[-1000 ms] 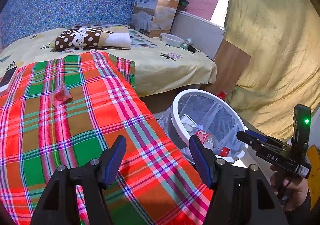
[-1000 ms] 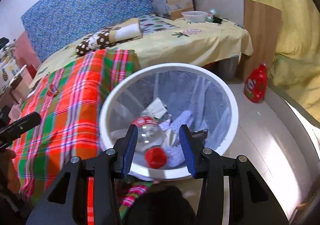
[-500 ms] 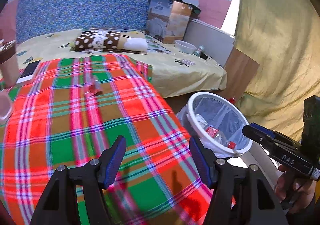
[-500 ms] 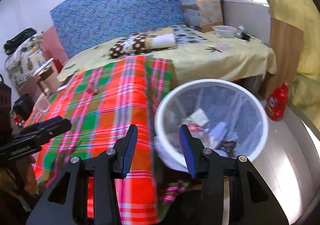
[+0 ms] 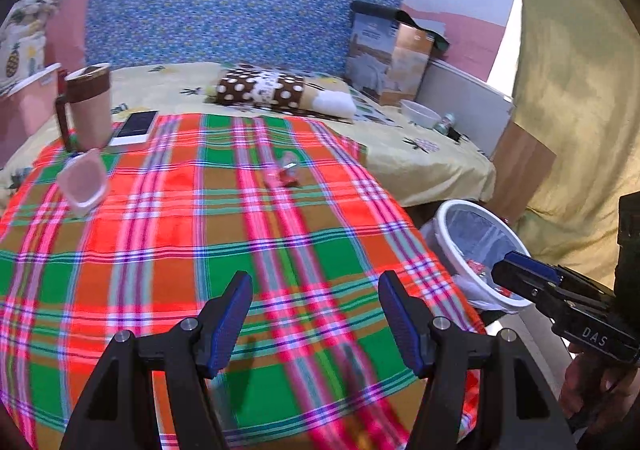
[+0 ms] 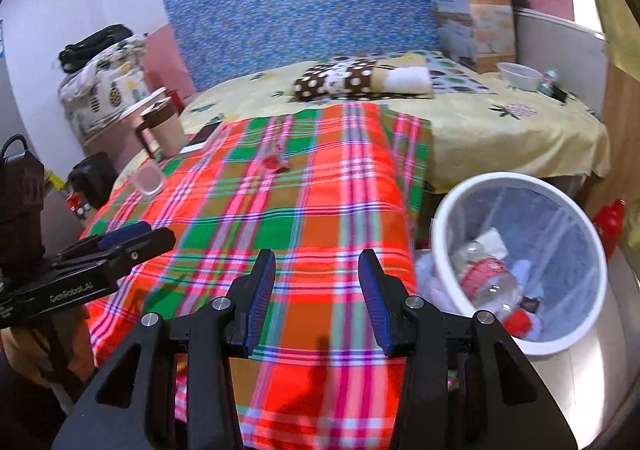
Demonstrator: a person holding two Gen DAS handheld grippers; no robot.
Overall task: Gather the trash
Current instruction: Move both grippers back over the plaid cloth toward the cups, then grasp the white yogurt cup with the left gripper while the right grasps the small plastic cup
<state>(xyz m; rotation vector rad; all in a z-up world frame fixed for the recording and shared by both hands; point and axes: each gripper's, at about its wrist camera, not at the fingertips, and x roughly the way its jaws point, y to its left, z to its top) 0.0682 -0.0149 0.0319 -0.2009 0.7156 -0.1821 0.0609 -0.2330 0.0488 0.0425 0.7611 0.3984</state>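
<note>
Trash here means the small red wrapper [image 5: 285,173] lying on the plaid blanket [image 5: 180,242], about midway across the bed and well apart from both tools. It looks like a crumpled snack or candy packet, though blur makes it hard to say for sure. The white bin [image 6: 516,266] stands on the floor just beside the bed's edge, lined with a clear bag and already holding a plastic bottle [image 6: 490,284] with a red cap and some paper, so dropping things in takes only a short swing from the blanket.

The left tool [image 5: 316,320] is released, its jaws spread wide over the blanket with nothing between them. The right tool [image 6: 317,296] is likewise released and empty, hanging above the blanket's near edge beside the bin. Both point down at the blanket, which suits a reach toward the wrapper.

A mug [image 5: 89,106], a phone [image 5: 134,127] and a clear plastic cup [image 5: 82,183] sit at the far left of the bed; the cup may be trash too.
</note>
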